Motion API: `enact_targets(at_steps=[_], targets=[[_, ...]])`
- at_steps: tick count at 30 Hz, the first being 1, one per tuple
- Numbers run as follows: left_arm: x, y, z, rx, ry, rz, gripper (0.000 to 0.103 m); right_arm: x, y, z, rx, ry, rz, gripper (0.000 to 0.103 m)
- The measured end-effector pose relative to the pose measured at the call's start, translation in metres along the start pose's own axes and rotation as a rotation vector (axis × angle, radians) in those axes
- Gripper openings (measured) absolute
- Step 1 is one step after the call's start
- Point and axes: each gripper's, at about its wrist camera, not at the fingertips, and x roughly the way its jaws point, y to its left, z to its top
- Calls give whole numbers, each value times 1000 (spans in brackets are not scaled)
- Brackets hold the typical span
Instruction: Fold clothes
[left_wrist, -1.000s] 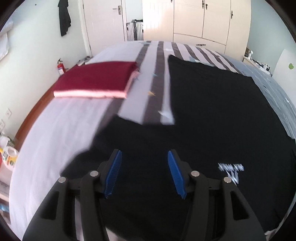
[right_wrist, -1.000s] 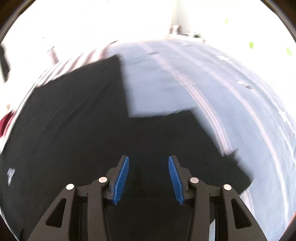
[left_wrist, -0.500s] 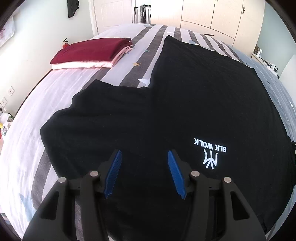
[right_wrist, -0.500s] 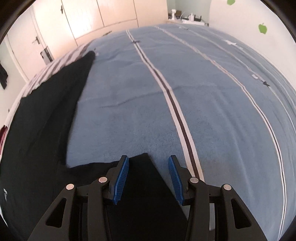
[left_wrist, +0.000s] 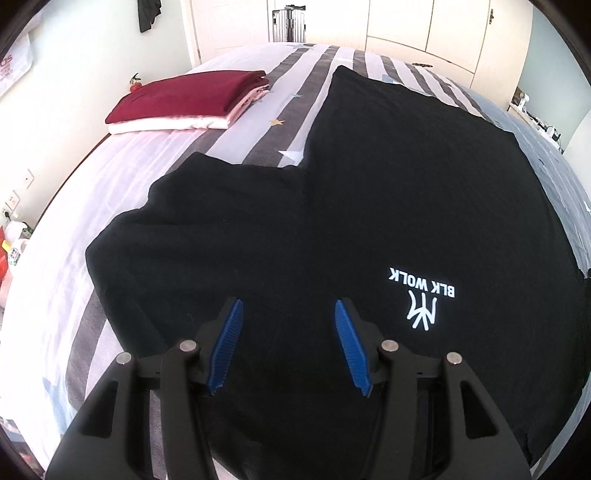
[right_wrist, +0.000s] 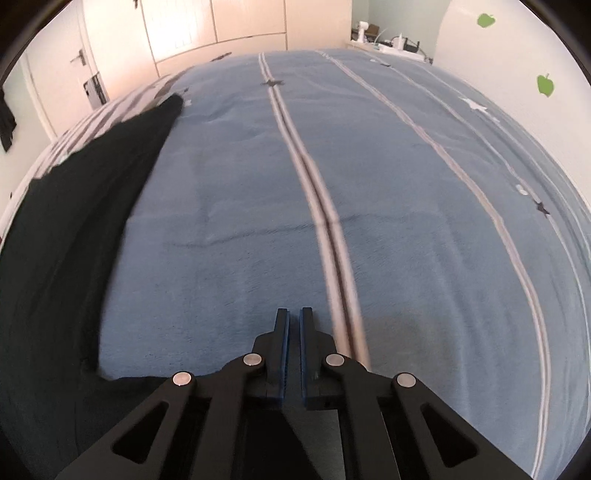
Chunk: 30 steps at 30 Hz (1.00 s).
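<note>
Black T-shirt (left_wrist: 388, 206) spread on striped bed (left_wrist: 66, 236), left gripper (left_wrist: 288, 343) spread wide above it, right gripper (right_wrist: 294, 332) pressed nearly together, possibly pinching the shirt's sleeve, folded red stack (left_wrist: 188, 96) far left.

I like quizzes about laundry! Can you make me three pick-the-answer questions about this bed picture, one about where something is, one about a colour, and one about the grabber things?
1. Where is the folded pile lying?
A. on the black shirt
B. on the striped bedsheet, left of the black shirt
C. on the floor

2. What colour is the top piece of that pile?
A. dark red
B. green
C. yellow

3. How do the two grippers stand?
A. both wide open
B. both shut
C. left open, right closed

Answers:
1 B, the pile sits on the bedsheet, apart from the black shirt.
2 A, dark red cloth lies over a pale pink piece.
3 C, the left gripper shows a wide gap between its blue pads, while the right gripper has its pads nearly together, with nothing seen between them.
</note>
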Motion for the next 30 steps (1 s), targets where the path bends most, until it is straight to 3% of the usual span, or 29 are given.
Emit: enact_targets(at_steps=[1,3,4,8,12,16,20,23,26,30], targets=[[0,0,-1,0,2,0,49,-9,-6,-2,18,-9,10,11],[0,0,-2,0,6,0,49,-27,-16,-9,52,-24,26,26],[0,-1,-2,-1,8,-1,49,-36,-21,-17,64,-29,23,28],[-1,-4,-5,1,16,-7,49,-74,-26,-61,91,-35,15,28],[1,-9,-9,18,32,-9,49,-100,-7,-112,62,-24,38,28],[7,-13,-15,48,63,1,49,-90,6,-148,23,24,27,28],[14,-11,-21,70,92,33,49,-73,-19,-163,65,30,-2,17],[11,-3,-24,40,91,50,49,-77,-29,-157,50,11,-81,18],[2,-3,-26,19,82,38,49,-87,-45,-150,117,1,-129,20],[-20,-25,-34,44,65,-36,49,-112,-15,-151,87,-34,-70,20]])
